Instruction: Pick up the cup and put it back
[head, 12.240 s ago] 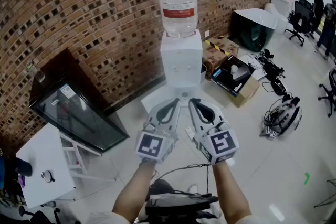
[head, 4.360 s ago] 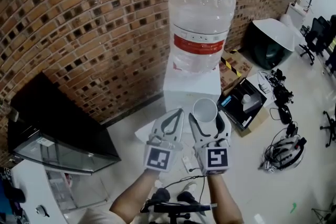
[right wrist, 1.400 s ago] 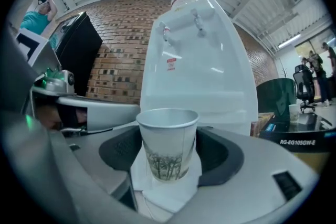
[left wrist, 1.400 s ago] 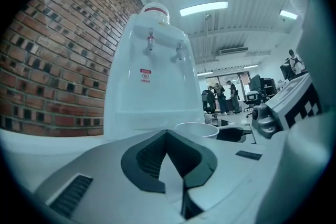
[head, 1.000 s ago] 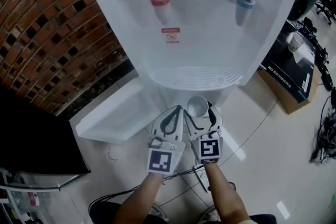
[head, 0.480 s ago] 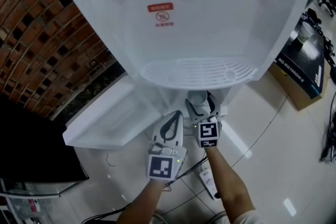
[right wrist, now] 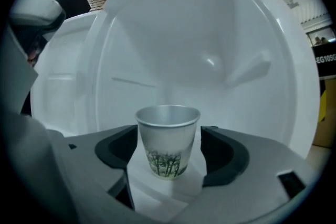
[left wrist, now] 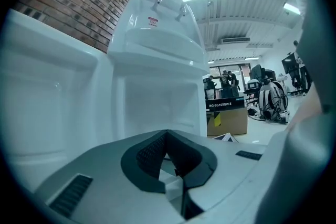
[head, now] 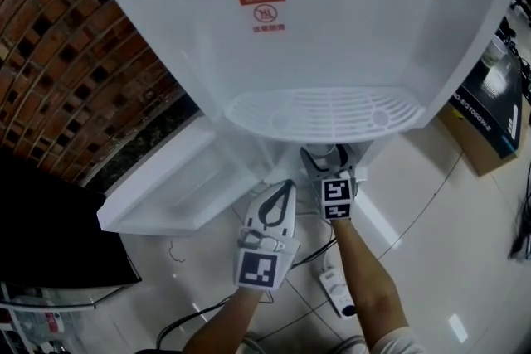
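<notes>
Since the frame before, my right gripper (head: pixel 325 155) is sinking deeper into the lower compartment (right wrist: pixel 226 55) of the white plastic water dispenser (head: pixel 348 37), and its jaws have just been spreading. The small paper cup with a tree print (right wrist: pixel 168 141) is standing upright on the compartment floor between the spread jaws, which are not pressing it. My left gripper (head: pixel 280 191) is waiting outside, jaws pressed together. I'm judging the putting-back nearly done: only withdrawing the right gripper is remaining.

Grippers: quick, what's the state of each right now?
Left gripper: closed, nothing between its fingers.
Right gripper: open, its fingers have just been opening; the cup stands between them, not gripped.
</notes>
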Available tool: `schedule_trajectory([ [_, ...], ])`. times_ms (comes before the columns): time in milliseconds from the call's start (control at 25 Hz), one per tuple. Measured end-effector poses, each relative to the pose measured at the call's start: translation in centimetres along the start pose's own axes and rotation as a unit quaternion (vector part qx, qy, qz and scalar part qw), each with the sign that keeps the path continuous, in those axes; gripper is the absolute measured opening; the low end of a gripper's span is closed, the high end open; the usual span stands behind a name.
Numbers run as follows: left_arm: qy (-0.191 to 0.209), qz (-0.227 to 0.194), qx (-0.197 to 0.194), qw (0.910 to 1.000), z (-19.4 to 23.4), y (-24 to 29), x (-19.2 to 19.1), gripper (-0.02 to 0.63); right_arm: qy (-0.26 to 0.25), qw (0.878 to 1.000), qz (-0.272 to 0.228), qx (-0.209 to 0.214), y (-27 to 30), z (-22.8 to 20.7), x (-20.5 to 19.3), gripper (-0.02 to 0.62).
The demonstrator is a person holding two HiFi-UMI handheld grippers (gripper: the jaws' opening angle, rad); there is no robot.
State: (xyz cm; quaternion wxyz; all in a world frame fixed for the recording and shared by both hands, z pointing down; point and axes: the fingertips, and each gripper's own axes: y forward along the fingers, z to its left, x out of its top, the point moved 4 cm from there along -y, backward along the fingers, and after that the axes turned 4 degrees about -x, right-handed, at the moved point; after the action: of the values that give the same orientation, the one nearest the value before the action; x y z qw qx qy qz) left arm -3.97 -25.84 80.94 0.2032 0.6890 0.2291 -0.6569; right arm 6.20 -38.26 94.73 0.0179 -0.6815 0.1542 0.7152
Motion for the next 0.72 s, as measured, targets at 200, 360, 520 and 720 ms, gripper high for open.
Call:
schedule_trajectory([
  [200, -0.005, 0.000, 0.001, 1.0000, 0.1, -0.2, 0.1, 0.005, 0.004, 1.000, -0.008, -0.001, -1.2, 0.1, 1.0, 0.388],
  [360, -0.011, -0.002, 0.002, 0.9999, 0.2, -0.4, 0.6, 0.005, 0.011, 1.000, -0.017, -0.004, -3.7, 0.7, 2.7, 0.387],
  [520, -0.003, -0.013, 0.000, 0.9999, 0.0, -0.4, 1.9, 0.005, 0.011, 0.999, -0.032, 0.003, -7.6, 2.0, 6.1, 0.323],
  [720, 0.001, -0.022, -0.004, 0.9997, -0.1, -0.8, 4.5, 0.005, -0.011, 0.998, -0.058, 0.017, -12.5, 4.1, 12.0, 0.220],
])
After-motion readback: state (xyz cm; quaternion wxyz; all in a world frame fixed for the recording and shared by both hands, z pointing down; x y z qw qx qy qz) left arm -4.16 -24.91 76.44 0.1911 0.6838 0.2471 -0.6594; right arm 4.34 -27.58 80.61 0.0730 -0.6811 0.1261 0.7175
